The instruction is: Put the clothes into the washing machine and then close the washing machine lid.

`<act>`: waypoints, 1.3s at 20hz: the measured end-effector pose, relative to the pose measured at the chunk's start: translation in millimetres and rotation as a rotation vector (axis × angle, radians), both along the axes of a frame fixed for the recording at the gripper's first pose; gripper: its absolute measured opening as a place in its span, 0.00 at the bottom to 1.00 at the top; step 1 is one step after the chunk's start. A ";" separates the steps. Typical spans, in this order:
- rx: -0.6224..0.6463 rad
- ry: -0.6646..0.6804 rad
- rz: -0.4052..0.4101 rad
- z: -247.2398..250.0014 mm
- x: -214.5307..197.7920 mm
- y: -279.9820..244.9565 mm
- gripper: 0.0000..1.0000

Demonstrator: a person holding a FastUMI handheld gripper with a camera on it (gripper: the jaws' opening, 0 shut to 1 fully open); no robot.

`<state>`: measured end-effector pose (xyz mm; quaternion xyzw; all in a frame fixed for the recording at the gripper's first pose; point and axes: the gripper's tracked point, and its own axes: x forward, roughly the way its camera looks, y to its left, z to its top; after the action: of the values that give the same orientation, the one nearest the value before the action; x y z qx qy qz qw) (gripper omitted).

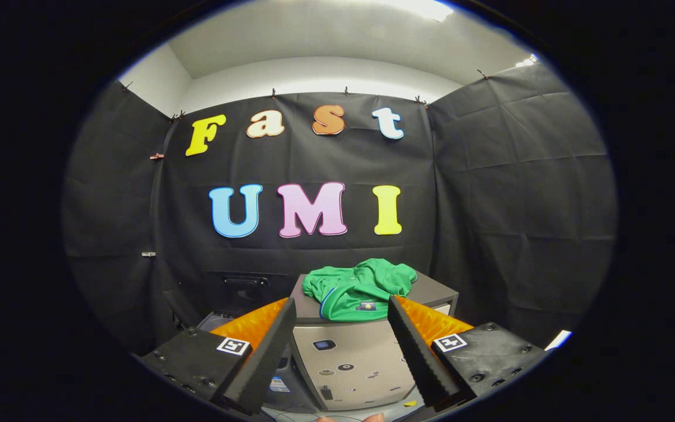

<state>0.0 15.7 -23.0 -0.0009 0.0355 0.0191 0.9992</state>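
The booth wall (490, 193) of black cloth encloses the scene on three sides, hung from clips along its top edge, with a white ceiling above it.

The washer (349, 357) stands in front of the back wall, just ahead of the fingers. It is a boxy unit with a pale front panel and a dark grey lid (431, 291). The lid lies flat and closed on top. The front panel carries several small stickers and marks, too small to make out. A second dark unit (244, 290) sits behind the washer's left side, against the back wall; its type cannot be told.

The shirt (358, 288) is green and lies crumpled on the lid. It covers the lid's left and middle part and reaches the lid's front edge. A small dark tag shows near its front hem. The lid's right corner stays bare.

The gripper (342, 310) is held level with the washer's top, short of the front panel. Its two fingers stand wide apart and hold nothing. The left finger (267, 357) lines up with the washer's left front edge, and the right finger (419, 357) crosses the front panel's right part. The shirt shows between the fingertips and beyond them, not touching either.

Each finger base bears a square black-and-white marker (234, 346).
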 end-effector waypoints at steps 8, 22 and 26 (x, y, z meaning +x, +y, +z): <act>-0.009 0.007 0.016 0.3 4.6 4.6 0.98; 0.007 0.164 0.082 -9.3 106.8 -9.1 0.98; -0.019 0.227 0.081 -17.5 157.6 -20.7 0.98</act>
<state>157.6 -5.0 -40.4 -0.0095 0.1482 0.0593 0.9871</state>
